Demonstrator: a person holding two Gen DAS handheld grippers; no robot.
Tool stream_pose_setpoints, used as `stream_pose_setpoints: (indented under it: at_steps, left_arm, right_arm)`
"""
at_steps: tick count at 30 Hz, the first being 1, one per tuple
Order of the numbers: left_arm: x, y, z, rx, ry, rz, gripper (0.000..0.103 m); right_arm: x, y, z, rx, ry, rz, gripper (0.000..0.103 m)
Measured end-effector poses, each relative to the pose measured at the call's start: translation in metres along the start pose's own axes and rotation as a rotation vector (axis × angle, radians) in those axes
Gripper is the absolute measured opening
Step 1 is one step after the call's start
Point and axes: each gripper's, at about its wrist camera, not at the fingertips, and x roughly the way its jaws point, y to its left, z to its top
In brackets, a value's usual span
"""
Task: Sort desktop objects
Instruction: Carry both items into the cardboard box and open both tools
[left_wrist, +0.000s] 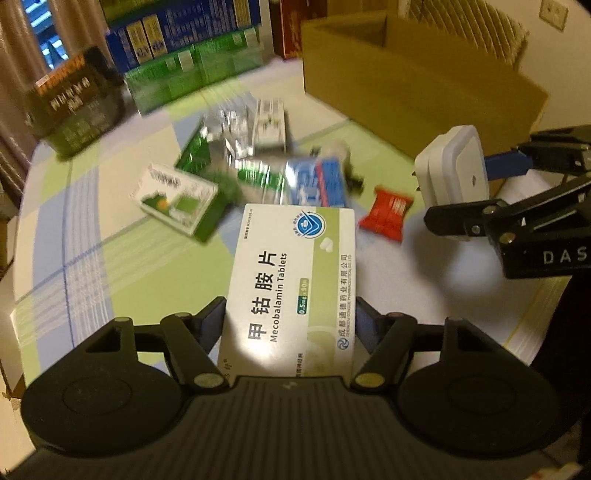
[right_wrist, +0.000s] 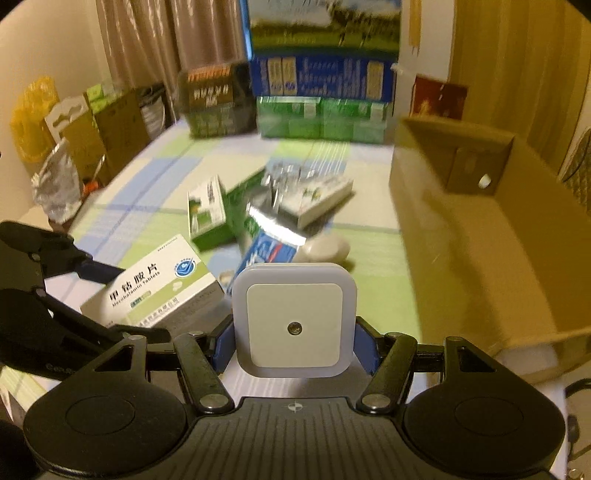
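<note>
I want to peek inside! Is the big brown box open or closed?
Open. The cardboard box has no lid on top, and the right wrist view looks straight down onto its bare inner walls and floor.

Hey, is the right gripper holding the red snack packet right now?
No, the right gripper has its jaws closed on a white square plug-in night light, while the red packet lies on the table.

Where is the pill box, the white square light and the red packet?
pill box (left_wrist: 291, 280), left wrist view, printed top face.
white square light (right_wrist: 294, 325), right wrist view, front panel.
red packet (left_wrist: 386, 214), left wrist view, wrapper middle.
</note>
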Motion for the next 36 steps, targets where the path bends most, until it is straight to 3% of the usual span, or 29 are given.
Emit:
stream_pose_setpoints:
  at_steps: [5, 14, 22, 36]
  left_arm:
    - [-0.035, -0.029, 0.03, -0.031, -0.069, 0.018, 0.067]
    - [-0.06, -0.099, 0.101, -0.033, -0.159, -0.059, 0.067]
    - [-0.033, -0.155, 0.156, -0.021, -0.184, -0.108, 0.068]
    - [0.032, -0.177, 0.191, -0.019, -0.152, -0.126, 0.068]
  right_arm:
    - [-0.038, -0.025, 0.024, 0.015, -0.064, -0.028, 0.062]
    - [-0.088, -0.113, 0.046, 0.063, -0.101, -0.145, 0.062]
    - [-0.086, -0.193, 0.043, 0.141, -0.074, -0.185, 0.062]
    - [-0.059, -0.237, 0.041, 0.179, -0.038, -0.181, 0.062]
